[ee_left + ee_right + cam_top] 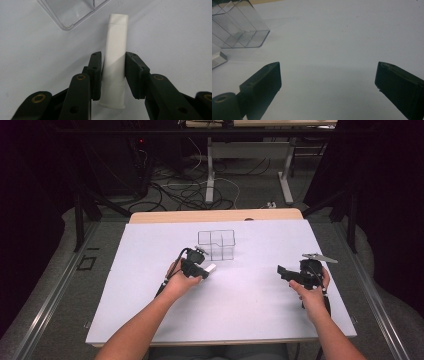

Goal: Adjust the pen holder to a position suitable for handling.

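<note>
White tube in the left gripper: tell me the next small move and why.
Probably lift the white tube and carry it forward over the clear divided organizer. The left gripper has its jaws closed on the tube's sides, the tube lies low over the white table, and the organizer stands just beyond it. The right gripper waits open, apart.

White table [240,310], clear organizer [216,244], white tube [115,55]

Left gripper [200,269] sits near table centre, jaws clamped on something, pointing toward the right edge. Left hand [180,282] wraps its body, forearm coming in from the near edge. Right gripper [285,271] near the right edge, jaws spread wide, pointing left; right hand [312,292] behind it.
</note>
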